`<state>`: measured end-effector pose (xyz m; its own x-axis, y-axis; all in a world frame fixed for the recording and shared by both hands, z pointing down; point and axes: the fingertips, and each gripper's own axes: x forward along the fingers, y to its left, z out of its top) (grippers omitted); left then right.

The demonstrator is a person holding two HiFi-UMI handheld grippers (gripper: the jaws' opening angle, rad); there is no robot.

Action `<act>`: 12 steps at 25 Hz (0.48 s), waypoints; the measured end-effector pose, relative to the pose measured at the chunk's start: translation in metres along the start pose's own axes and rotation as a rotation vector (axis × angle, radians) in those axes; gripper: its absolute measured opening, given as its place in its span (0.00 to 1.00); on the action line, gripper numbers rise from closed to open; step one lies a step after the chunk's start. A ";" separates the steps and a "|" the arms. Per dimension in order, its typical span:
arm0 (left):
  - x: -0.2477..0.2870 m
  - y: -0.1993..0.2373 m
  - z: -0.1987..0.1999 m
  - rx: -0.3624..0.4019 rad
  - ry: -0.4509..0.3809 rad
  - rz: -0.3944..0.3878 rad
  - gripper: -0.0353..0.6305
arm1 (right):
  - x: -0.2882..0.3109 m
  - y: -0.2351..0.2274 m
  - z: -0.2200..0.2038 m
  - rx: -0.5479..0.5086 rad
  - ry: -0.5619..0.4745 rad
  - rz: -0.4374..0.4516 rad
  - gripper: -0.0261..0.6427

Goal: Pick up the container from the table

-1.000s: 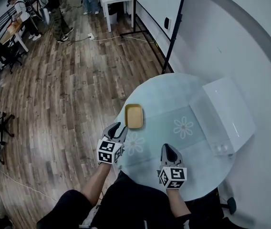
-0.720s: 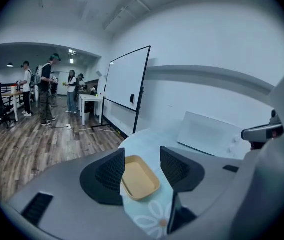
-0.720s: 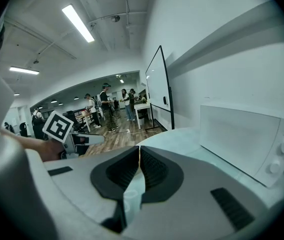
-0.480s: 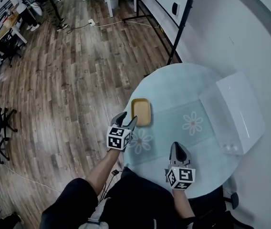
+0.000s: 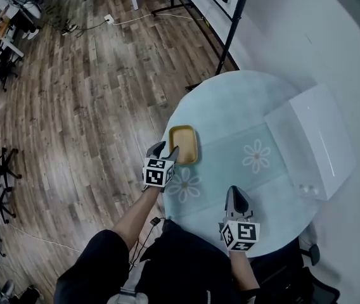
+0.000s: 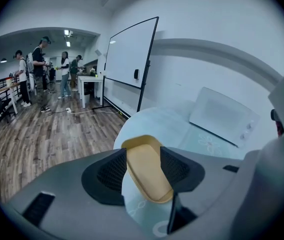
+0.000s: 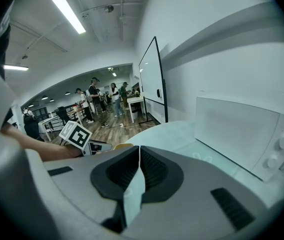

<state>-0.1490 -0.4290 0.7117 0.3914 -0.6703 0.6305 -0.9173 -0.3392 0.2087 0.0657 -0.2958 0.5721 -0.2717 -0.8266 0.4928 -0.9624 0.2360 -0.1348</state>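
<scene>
While one yellow container (image 5: pixel 184 144) lies flat near the left edge of the single round table (image 5: pixel 231 100), two grippers are held over its near side. Left gripper (image 5: pixel 166 149): jaws have just been opening and are now spread wide. The container is seen between them, with no pad pressed on it. Right gripper (image 5: pixel 236 194): jaws drawn almost together, nothing between, well apart from the container. One white box (image 5: pixel 313 138) is set at the table's right. Two flower prints (image 5: pixel 258 156) are counted on the tabletop.

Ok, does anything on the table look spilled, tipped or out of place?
Nothing stands out. The yellow container sits upright and empty near the round table's left edge; the white appliance appears to overhang the right rim.
</scene>
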 end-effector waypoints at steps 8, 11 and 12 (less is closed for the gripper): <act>0.032 0.020 -0.023 -0.030 0.071 0.023 0.37 | 0.009 -0.005 -0.012 0.021 0.036 -0.036 0.08; 0.040 0.022 -0.031 -0.045 0.097 0.023 0.37 | 0.009 -0.007 -0.017 0.028 0.050 -0.042 0.08; 0.042 0.022 -0.033 -0.050 0.104 0.022 0.37 | 0.009 -0.008 -0.019 0.031 0.054 -0.044 0.08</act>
<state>-0.1551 -0.4426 0.7670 0.3639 -0.6041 0.7090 -0.9290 -0.2901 0.2297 0.0708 -0.2953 0.5933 -0.2294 -0.8070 0.5442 -0.9733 0.1835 -0.1381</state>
